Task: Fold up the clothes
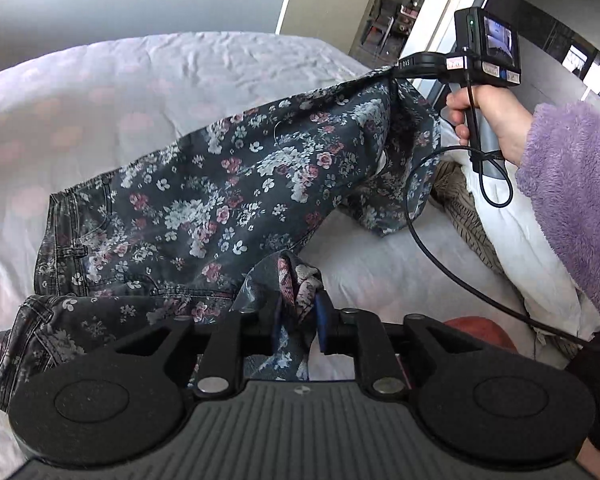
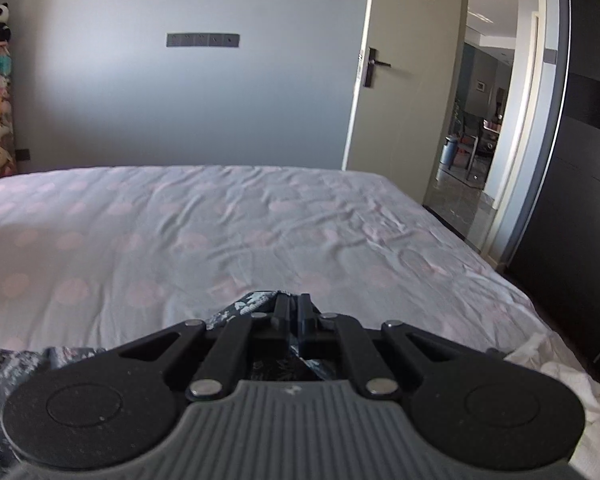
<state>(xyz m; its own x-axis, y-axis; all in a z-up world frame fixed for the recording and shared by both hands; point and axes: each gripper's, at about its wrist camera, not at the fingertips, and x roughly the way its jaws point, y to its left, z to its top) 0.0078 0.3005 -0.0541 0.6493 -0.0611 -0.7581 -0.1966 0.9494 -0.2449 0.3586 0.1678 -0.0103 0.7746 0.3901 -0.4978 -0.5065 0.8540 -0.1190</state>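
Left wrist view: dark grey floral-print denim trousers (image 1: 204, 208) are seen spread across the pale, pink-dotted bed sheet (image 1: 140, 80), waistband at the left. A bunched fold of them stands between the fingers of the left gripper (image 1: 296, 320); its jaws are narrowly parted, and whether the pads press on the cloth cannot be told. At upper right the far trouser end is held lifted by the right gripper (image 1: 396, 70), itself gripped by a hand (image 1: 488, 116) in a fluffy purple sleeve (image 1: 572, 184). Small labels on that gripper are too blurred to be read. Only the right wrist view shows the right gripper (image 2: 294, 312) closed on floral cloth, a grey wall socket strip (image 2: 202, 40) and an open door (image 2: 384, 92).
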